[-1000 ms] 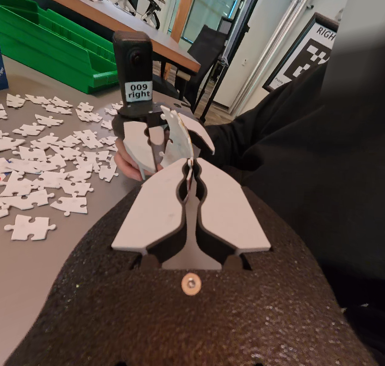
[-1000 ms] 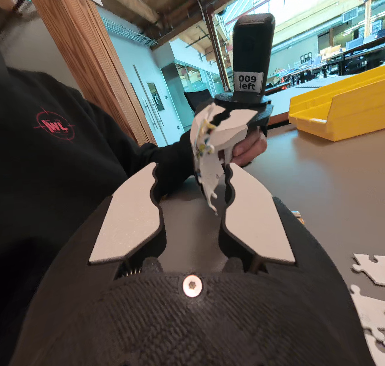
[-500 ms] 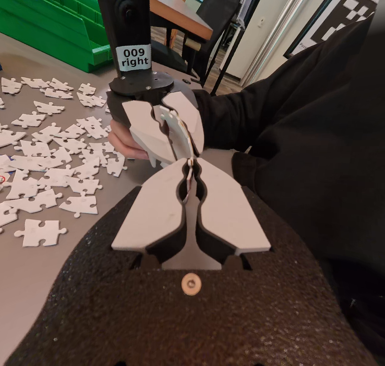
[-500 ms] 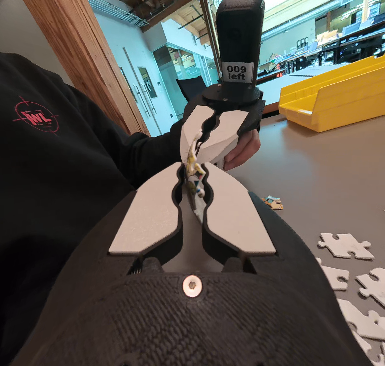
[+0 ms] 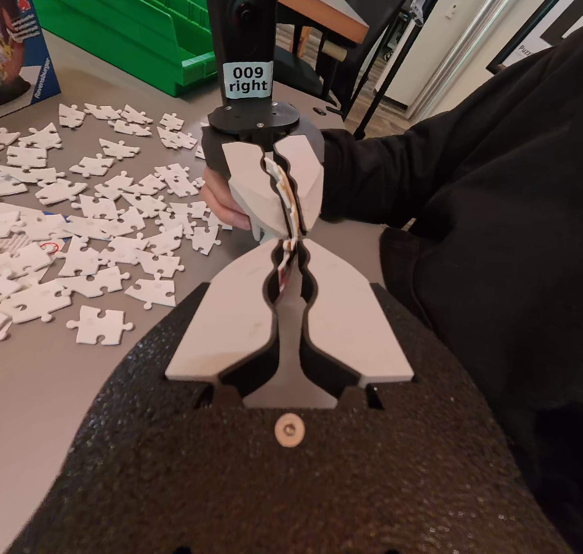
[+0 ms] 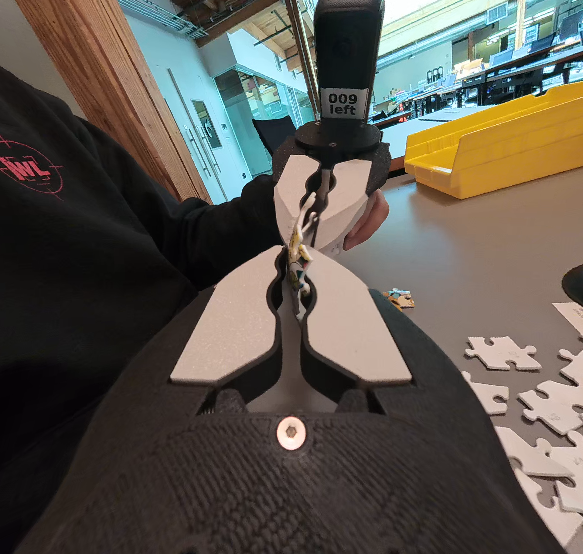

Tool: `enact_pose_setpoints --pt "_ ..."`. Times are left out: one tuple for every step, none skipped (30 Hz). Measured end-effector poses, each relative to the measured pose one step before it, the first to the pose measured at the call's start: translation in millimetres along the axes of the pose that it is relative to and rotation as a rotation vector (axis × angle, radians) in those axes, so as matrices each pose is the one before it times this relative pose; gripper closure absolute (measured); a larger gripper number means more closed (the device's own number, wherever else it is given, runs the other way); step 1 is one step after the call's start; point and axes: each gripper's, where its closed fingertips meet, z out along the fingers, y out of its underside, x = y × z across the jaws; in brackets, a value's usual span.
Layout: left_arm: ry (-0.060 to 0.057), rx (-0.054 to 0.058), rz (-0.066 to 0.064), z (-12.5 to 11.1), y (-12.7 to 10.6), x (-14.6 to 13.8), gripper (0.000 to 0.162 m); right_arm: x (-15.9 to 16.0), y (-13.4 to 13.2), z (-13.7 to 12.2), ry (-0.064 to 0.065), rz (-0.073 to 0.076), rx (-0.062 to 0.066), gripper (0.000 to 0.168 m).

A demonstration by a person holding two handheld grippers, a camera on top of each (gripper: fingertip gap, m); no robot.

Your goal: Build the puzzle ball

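My left gripper (image 5: pixel 288 245) is shut on a small puzzle piece (image 5: pixel 285 274) held edge-on between its white fingers. My right gripper (image 5: pixel 295 231) faces it tip to tip and is shut on a curved, joined strip of puzzle pieces (image 5: pixel 285 189). In the right wrist view my right gripper (image 6: pixel 295 252) grips the printed, coloured strip (image 6: pixel 296 277), and the left gripper (image 6: pixel 304 239) opposite holds its piece (image 6: pixel 307 208). The two held parts touch where the tips meet, above the grey table (image 5: pixel 47 397).
Several loose white face-down pieces (image 5: pixel 94 198) cover the table to the left, with more at the right (image 6: pixel 504 357). A green bin (image 5: pixel 126 28) and the puzzle box (image 5: pixel 22 44) stand behind them. A yellow bin (image 6: pixel 492 148) and one face-up piece (image 6: pixel 399 297) are on the right. A person's black sleeve (image 5: pixel 473 192) is close. My two grippers' fingertips are within a few centimetres of each other.
My right gripper has gone from open to shut on the coloured strip. Both grippers have drawn closer and now meet tip to tip.
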Motion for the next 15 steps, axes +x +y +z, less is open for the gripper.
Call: enact_pose_setpoints --pt "-0.0038 0.0035 -0.0032 -0.07 0.15 -0.47 0.154 -0.39 0.45 0.55 -0.0044 0.0066 0.001 0.163" --pt "-0.0016 0.0027 -0.0059 -0.05 0.17 -0.39 0.153 0.73 0.77 0.4 0.0036 0.0041 -0.0004 0.163" --pt "-0.0023 0.0027 -0.0034 -0.49 0.18 -0.18 0.152 0.97 0.79 0.12 0.0059 0.0011 -0.0001 0.163" --pt "-0.0071 0.0053 0.0016 -0.95 -0.33 -0.49 0.147 -0.27 0.73 -0.46 -0.0037 0.0008 -0.0002 0.163" --pt "-0.0137 0.0102 0.0054 -1.77 -1.13 -1.06 0.141 -1.9 0.16 -1.0 -0.0155 0.0035 0.0017 0.163" --pt "-0.0119 0.0137 0.0075 -2.97 -1.73 -0.53 0.134 -1.79 -0.72 -1.95 -0.0165 0.0049 0.0062 0.163" --pt "-0.0053 0.0142 0.0079 -4.38 -1.85 0.44 0.129 -0.99 -1.66 -2.99 -0.0109 0.0054 0.0129 0.163" --pt "-0.0084 0.0108 0.0065 -5.62 -1.05 -0.17 0.127 -0.34 -1.8 -3.69 -0.0091 0.0086 0.0141 0.163" --pt "-0.0197 0.0049 0.0039 -6.88 0.12 -2.42 0.126 0.0 -1.35 -4.16 -0.0073 0.0123 0.011 0.163" --pt "-0.0259 -0.0036 -0.0001 -7.52 2.3 -4.32 0.125 0.78 -1.12 -4.36 -0.0005 0.0117 0.0105 0.163" --pt "-0.0279 -0.0188 -0.0071 -7.6 5.72 -6.27 0.127 0.6 -1.05 -4.27 0.0 0.0078 0.0103 0.163" --pt "-0.0388 -0.0454 -0.0179 -6.95 10.78 -9.61 0.128 0.18 -1.05 -3.79 -0.0027 0.003 0.0117 0.163" --pt "-0.0538 -0.0753 -0.0281 -5.53 15.75 -13.52 0.128 0.05 -1.81 -3.22 -0.0027 -0.0012 0.0163 0.163" --pt "-0.0533 -0.0889 -0.0335 -3.04 17.95 -14.73 0.13 0.29 -2.28 -2.59 -0.0001 0.0001 0.0186 0.163" --pt "-0.0395 -0.0815 -0.032 -0.26 16.44 -13.13 0.131 0.37 -1.45 -1.82 -0.0024 0.0044 0.012 0.163"
